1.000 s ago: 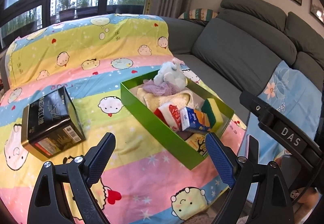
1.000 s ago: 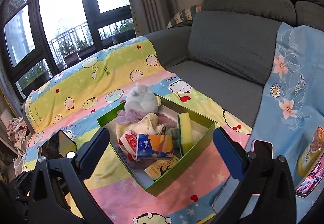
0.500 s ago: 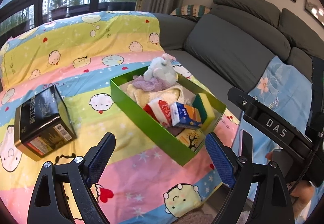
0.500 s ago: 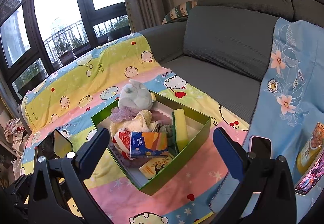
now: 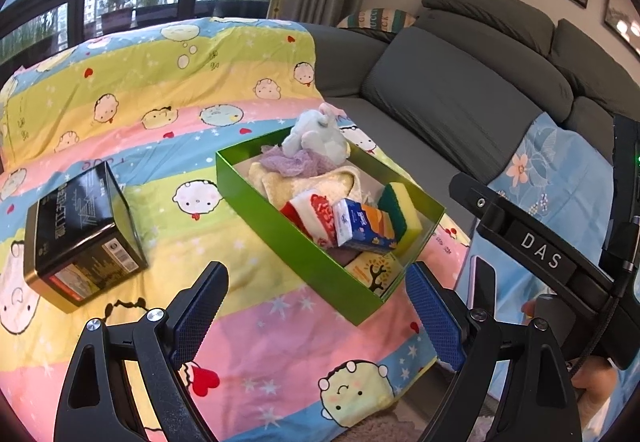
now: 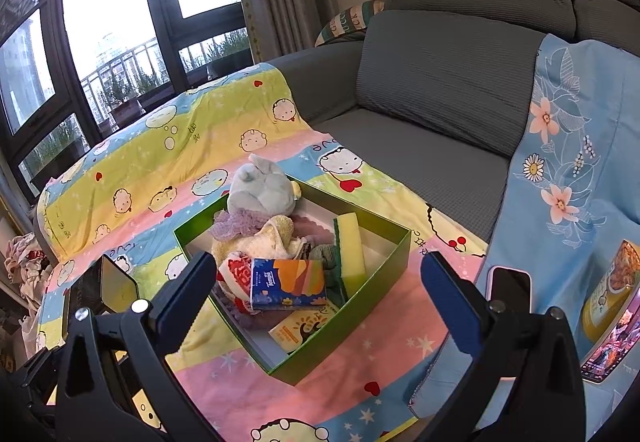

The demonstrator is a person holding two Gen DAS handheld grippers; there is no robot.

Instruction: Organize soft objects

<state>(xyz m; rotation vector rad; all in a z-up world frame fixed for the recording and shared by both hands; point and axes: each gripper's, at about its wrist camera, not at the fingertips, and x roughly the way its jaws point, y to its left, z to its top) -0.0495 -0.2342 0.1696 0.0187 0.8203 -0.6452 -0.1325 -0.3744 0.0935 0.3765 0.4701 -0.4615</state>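
The soft things, among them a plush toy [image 6: 262, 186], a sponge [image 6: 352, 248] and a tissue pack [image 6: 288, 284], already lie inside the green box [image 5: 288, 238] on the cartoon blanket [image 5: 160, 90]. Left gripper [image 5: 316, 306] and right gripper [image 6: 316, 294] hang released and empty just short of the box. The sorting looks nearly done, and any next move needs a target chosen first, perhaps the black tin [image 5: 80, 234] lying apart from the box.

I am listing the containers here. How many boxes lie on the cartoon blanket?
2. The open green cardboard box full of soft things sits in the middle of the cartoon blanket; the closed black printed box lies to its left, apart. Others may be out of view.
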